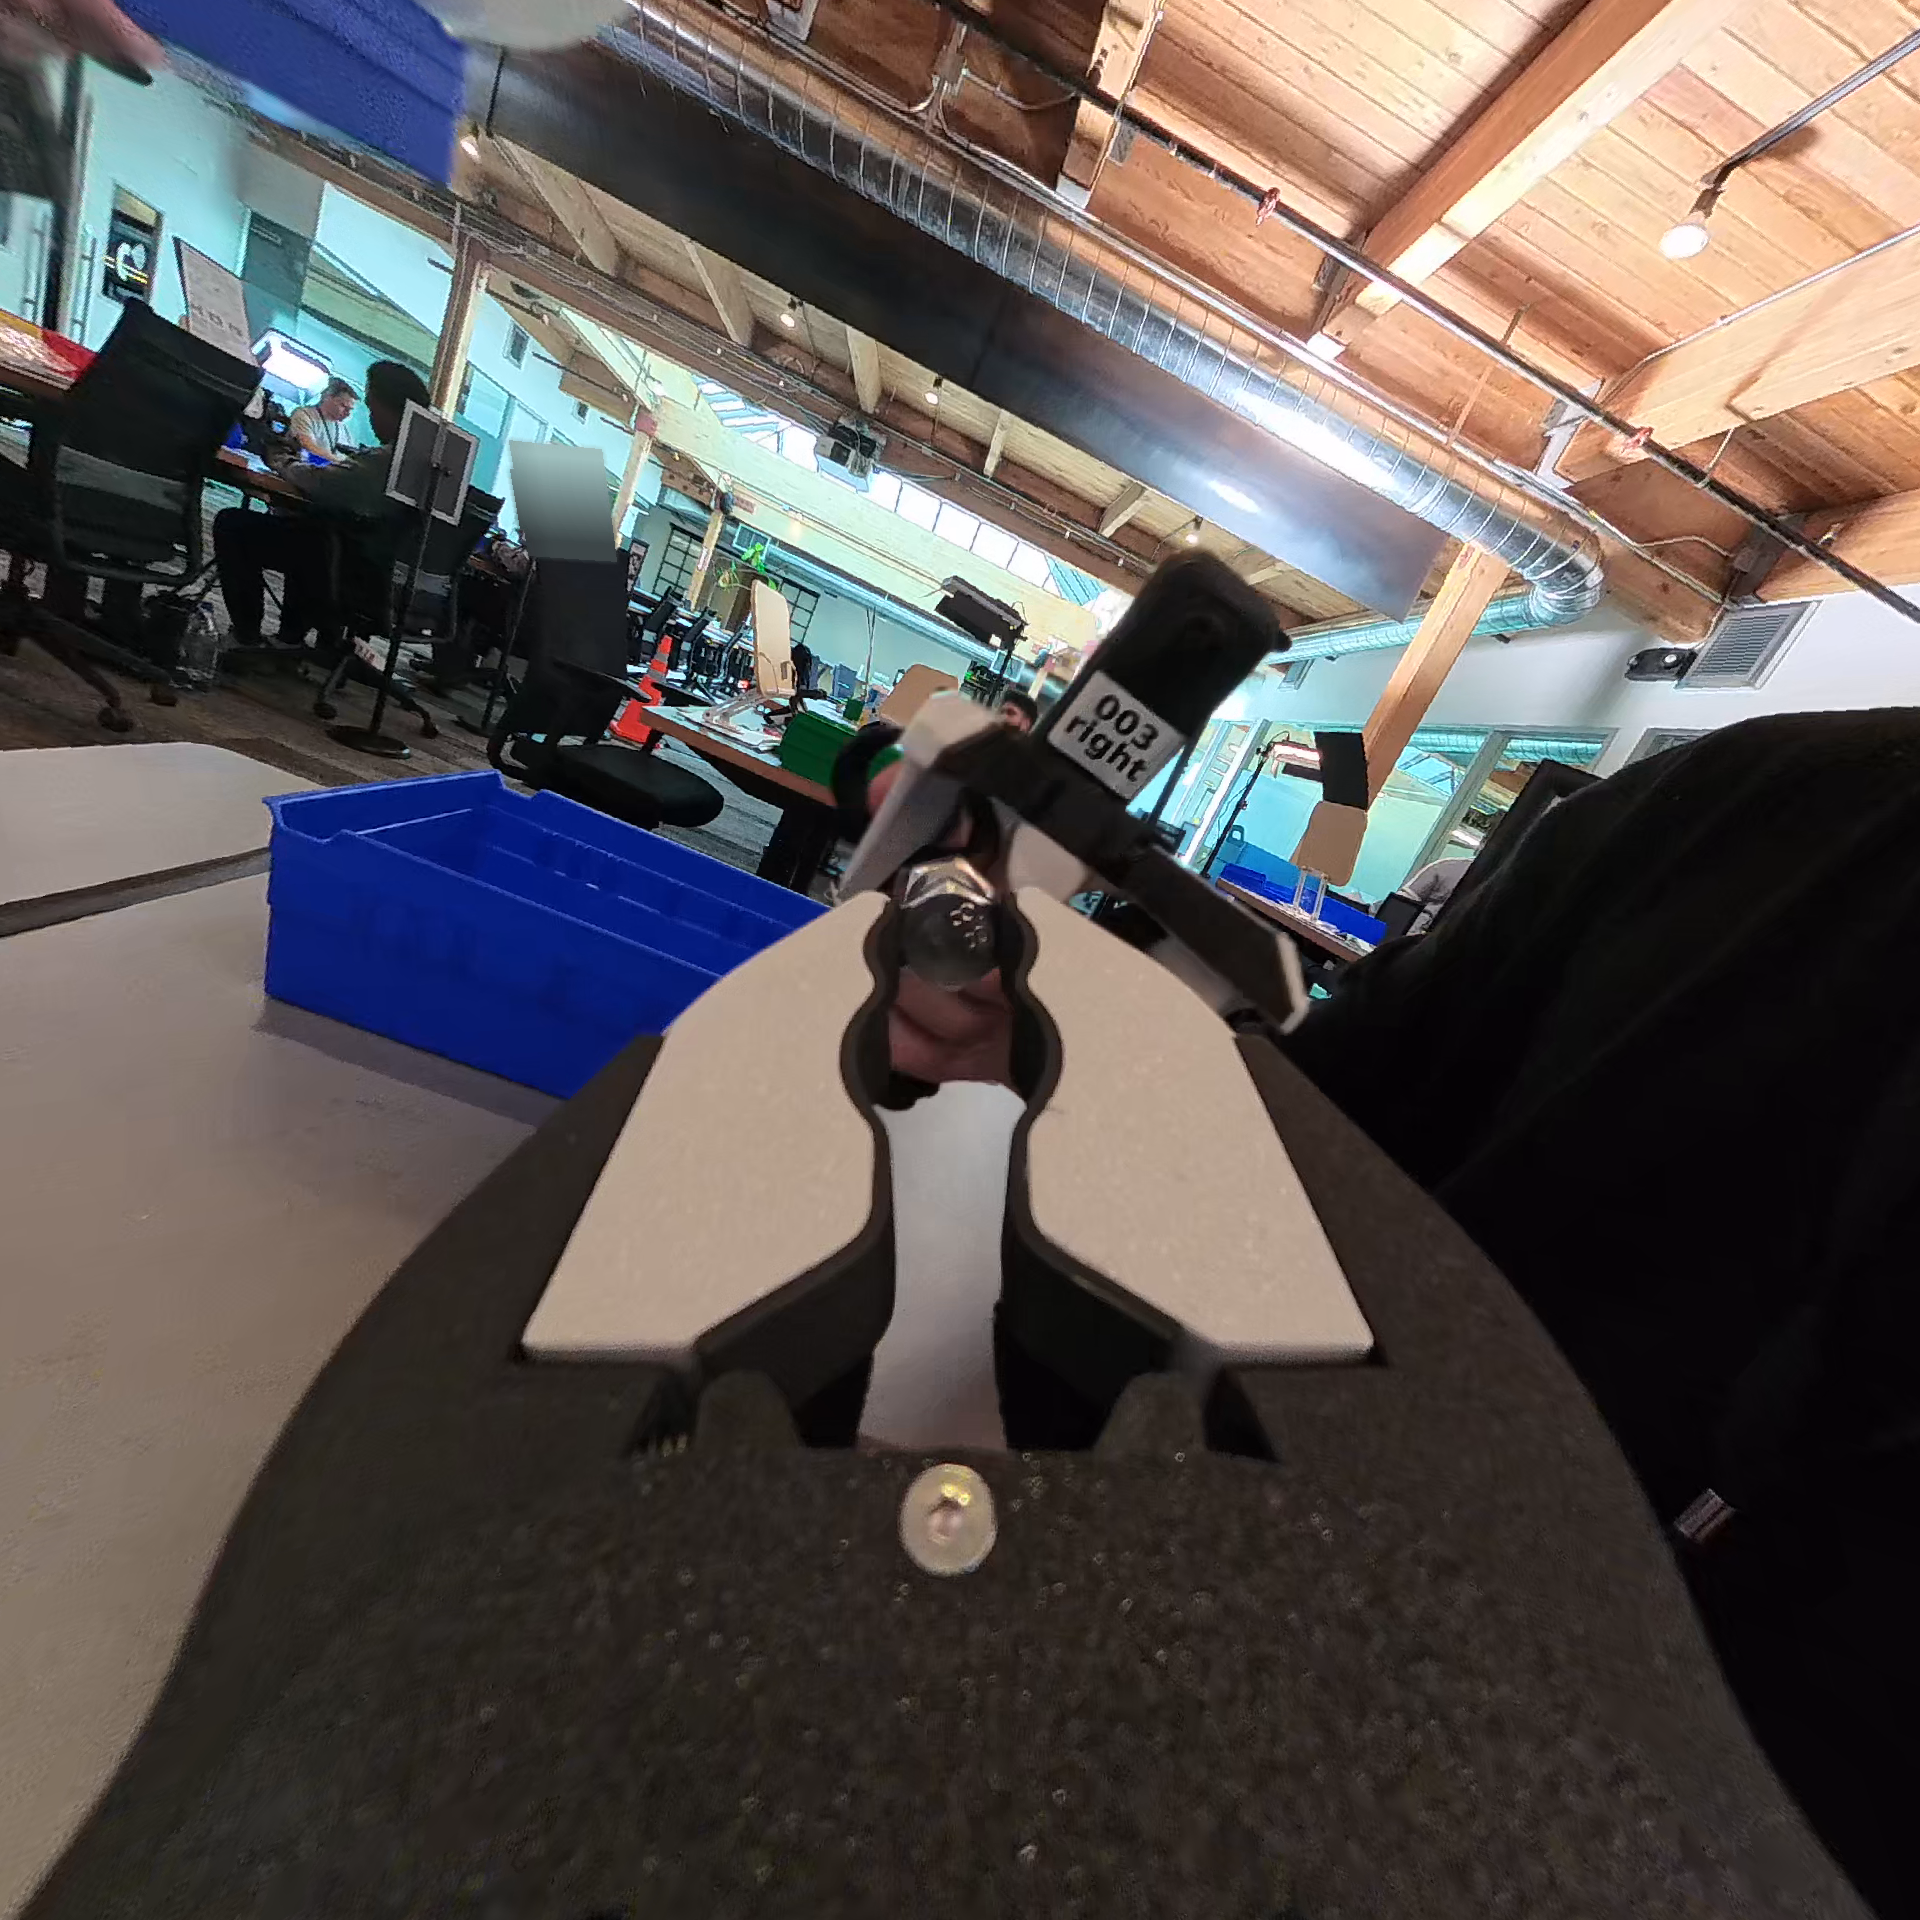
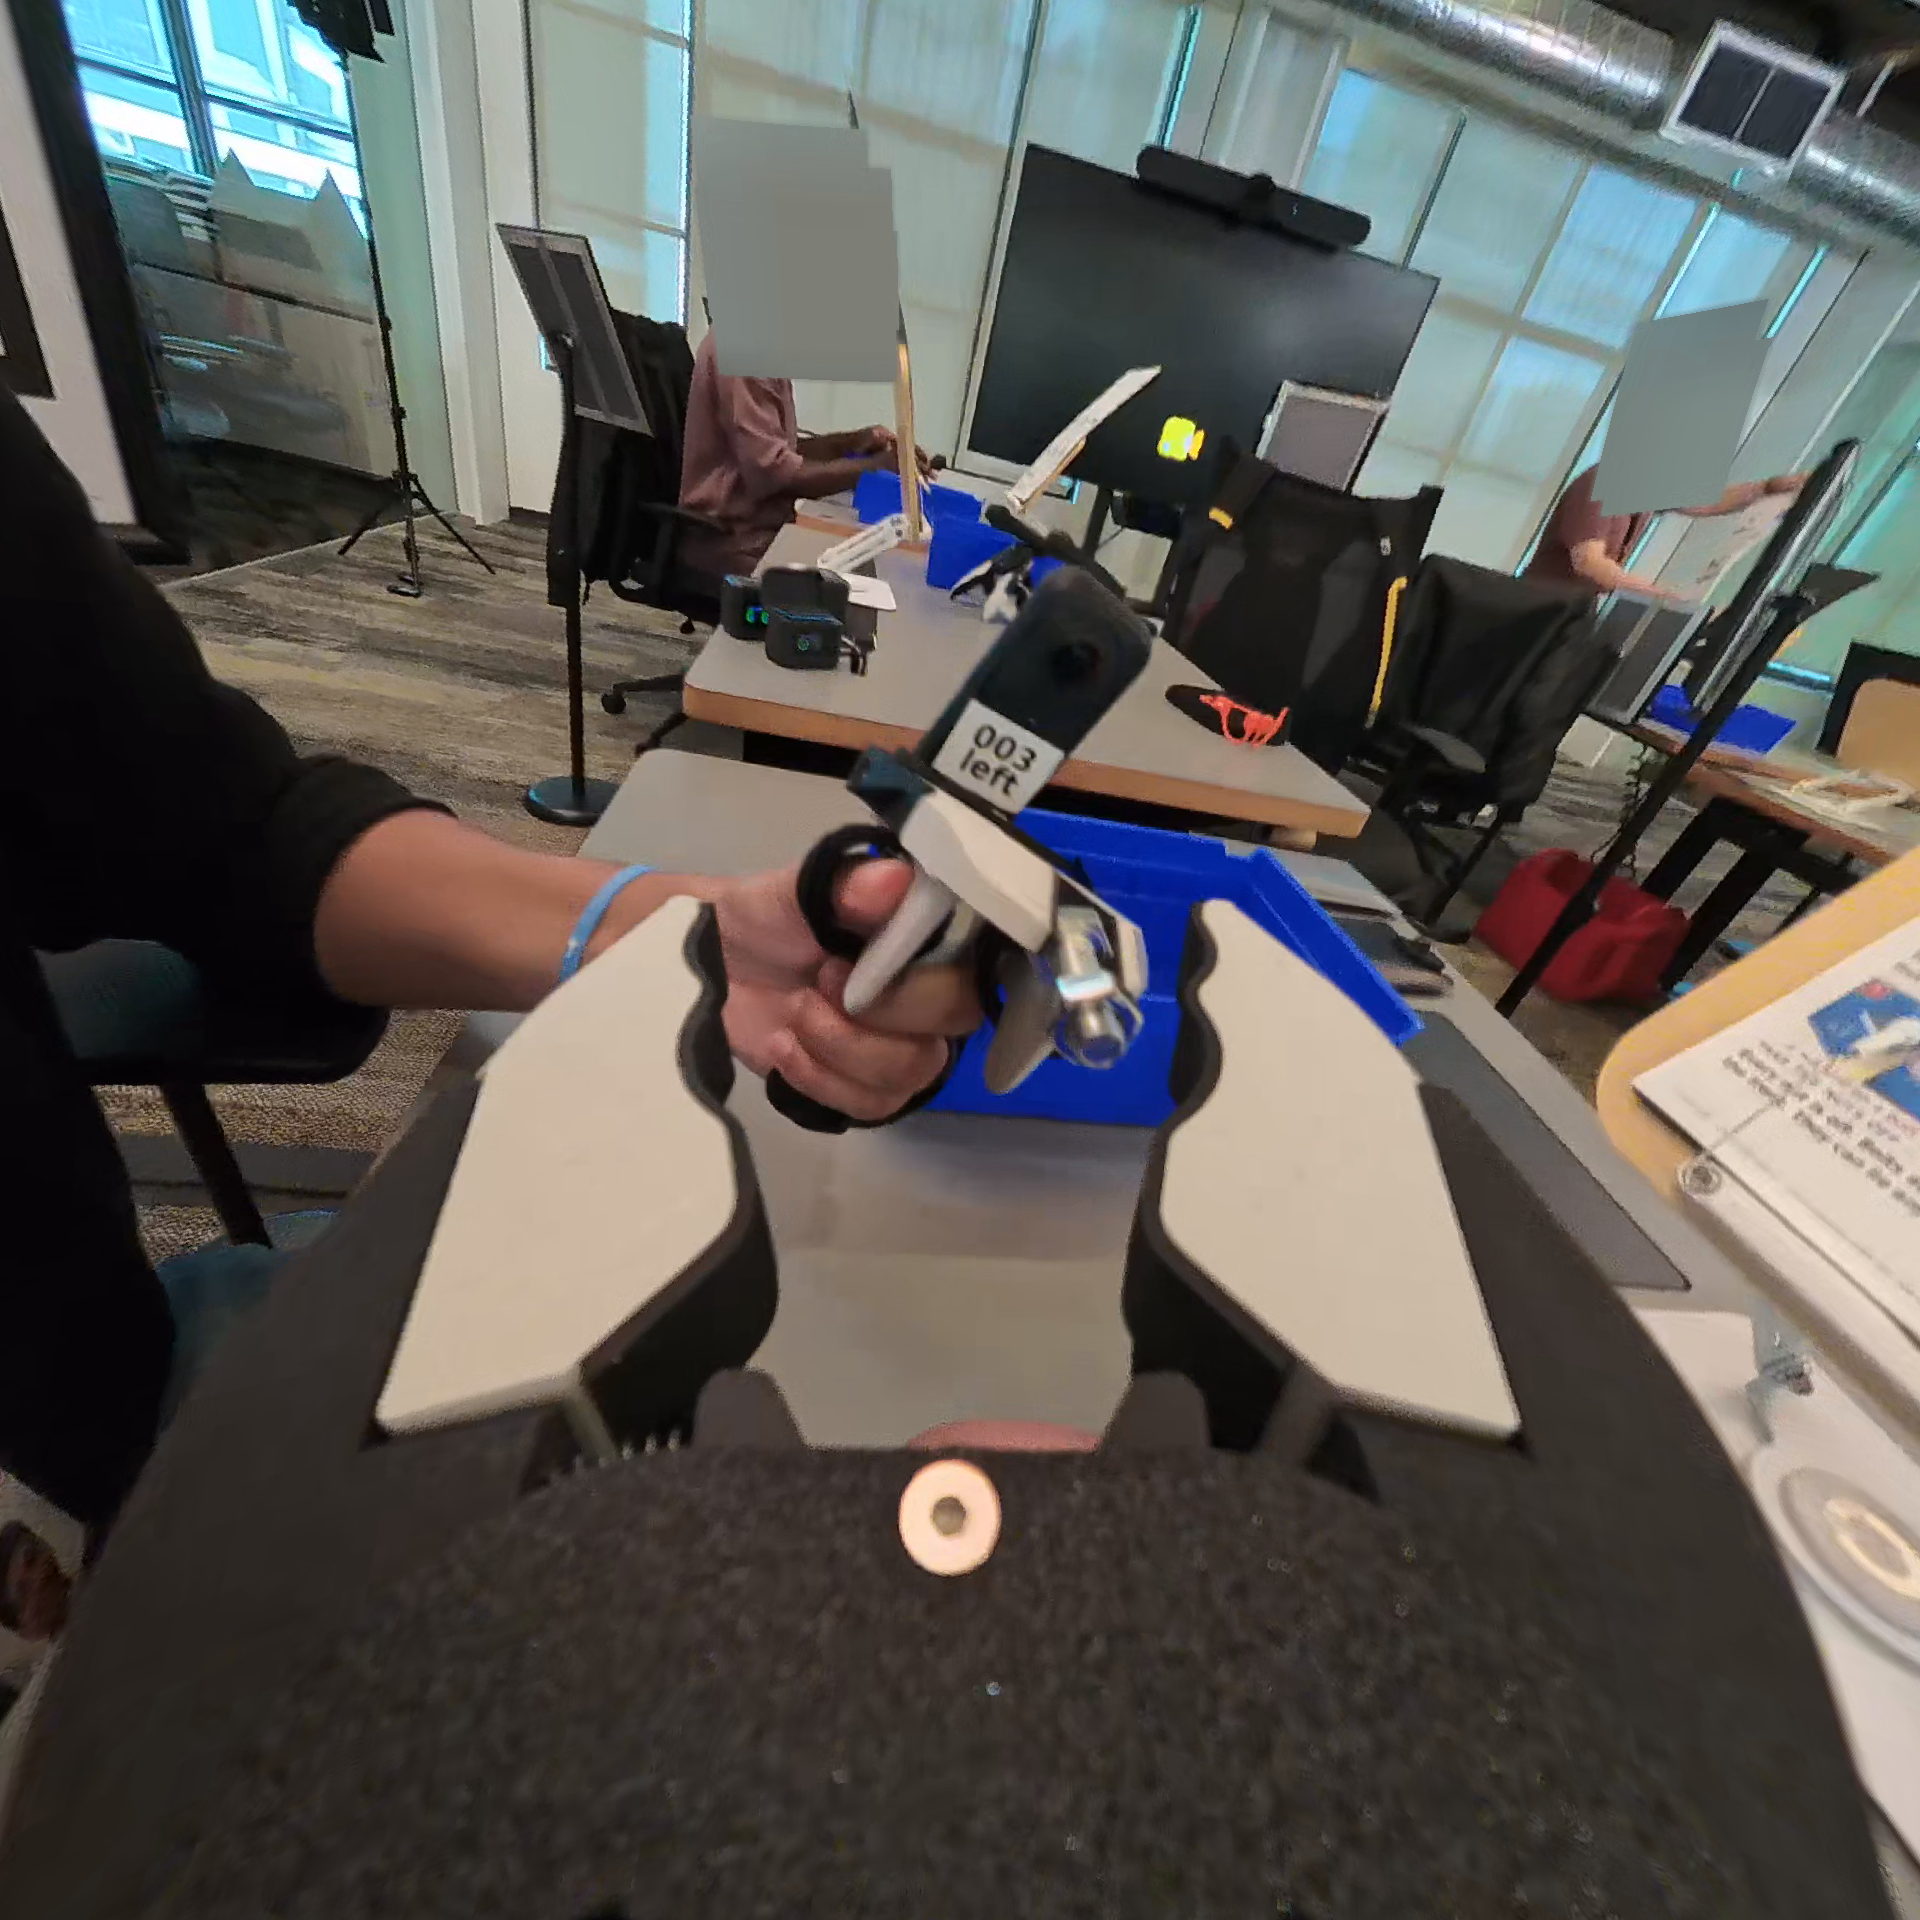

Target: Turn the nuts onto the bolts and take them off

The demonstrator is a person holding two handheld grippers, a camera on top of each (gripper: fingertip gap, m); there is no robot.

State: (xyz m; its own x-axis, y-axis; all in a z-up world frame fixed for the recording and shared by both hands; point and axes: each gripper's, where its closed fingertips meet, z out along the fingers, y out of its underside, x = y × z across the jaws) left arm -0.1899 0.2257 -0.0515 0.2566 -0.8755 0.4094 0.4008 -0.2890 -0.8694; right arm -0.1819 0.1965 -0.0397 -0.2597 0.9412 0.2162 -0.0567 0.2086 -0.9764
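Note:
My left gripper [image 1: 951, 935] is shut on a silver bolt [image 1: 951, 930] and holds it in the air above the table. The bolt's hex part shows between the tips. The right wrist view shows the left gripper [image 2: 1081, 987] farther off in a person's hand [image 2: 800, 997], with the bolt [image 2: 1091, 1003] in its tips and what looks like a nut on it. My right gripper [image 2: 951, 935] is wide open and empty. It faces the bolt from a short way off without touching it. One of its fingers [image 1: 909, 821] shows just behind the bolt.
A blue plastic bin [image 1: 468, 914] stands on the grey table [image 1: 156, 1143] beyond the grippers; it also shows in the right wrist view [image 2: 1257, 894]. A printed sheet on a wooden stand [image 2: 1818, 1122] is at the right. A black sleeve [image 1: 1662, 1039] fills the right side. The grippers are tip to tip, or close to it.

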